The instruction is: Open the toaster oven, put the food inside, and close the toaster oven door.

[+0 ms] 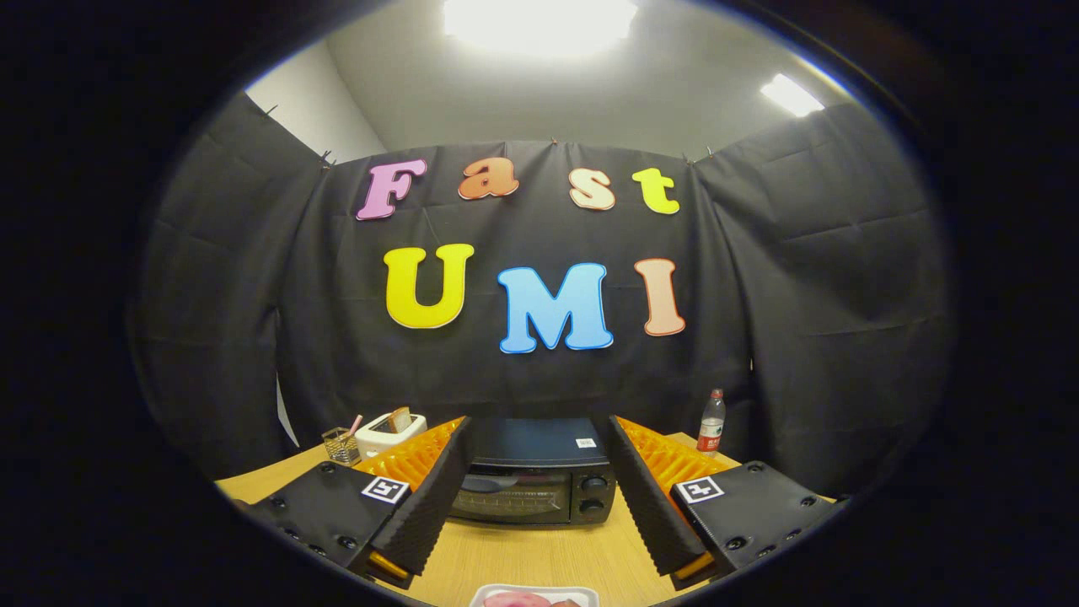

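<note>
Nearest, at the desk's (539, 552) front edge, one plate (534, 596) of food (516, 600). Gripper (539, 514) spread wide, empty. Straight ahead between the fingers, one toaster oven (533, 472), door shut, long axis crosswise. Beyond, near the back edge: one toaster (389, 432), one bottle (711, 423).

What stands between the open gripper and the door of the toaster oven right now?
Nothing visible does. The gripper is open, its fingers spread to either side of the toaster oven, whose door is shut. Only bare table lies between. The food plate sits nearer than the fingers.
</note>
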{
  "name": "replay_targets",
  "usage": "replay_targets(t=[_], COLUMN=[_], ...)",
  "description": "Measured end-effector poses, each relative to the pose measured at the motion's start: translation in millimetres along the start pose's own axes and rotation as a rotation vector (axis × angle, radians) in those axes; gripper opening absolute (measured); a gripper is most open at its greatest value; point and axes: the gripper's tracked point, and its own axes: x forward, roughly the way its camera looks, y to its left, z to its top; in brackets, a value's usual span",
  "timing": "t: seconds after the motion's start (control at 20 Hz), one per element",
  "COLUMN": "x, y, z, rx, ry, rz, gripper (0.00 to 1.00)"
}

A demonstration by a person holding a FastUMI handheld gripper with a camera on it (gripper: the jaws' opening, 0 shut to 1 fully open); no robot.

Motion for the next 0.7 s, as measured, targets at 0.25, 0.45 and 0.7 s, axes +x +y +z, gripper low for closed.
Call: replay_targets(t=[0.25,0.45,0.7], x=[37,65,97], y=[24,39,53], z=[-12,-29,-55], rx=[0.016,0.022,0.016], ry=[0.024,0.053,0.101], rz=[0.030,0.054,0.070], gripper=[0.99,0.99,0.99])
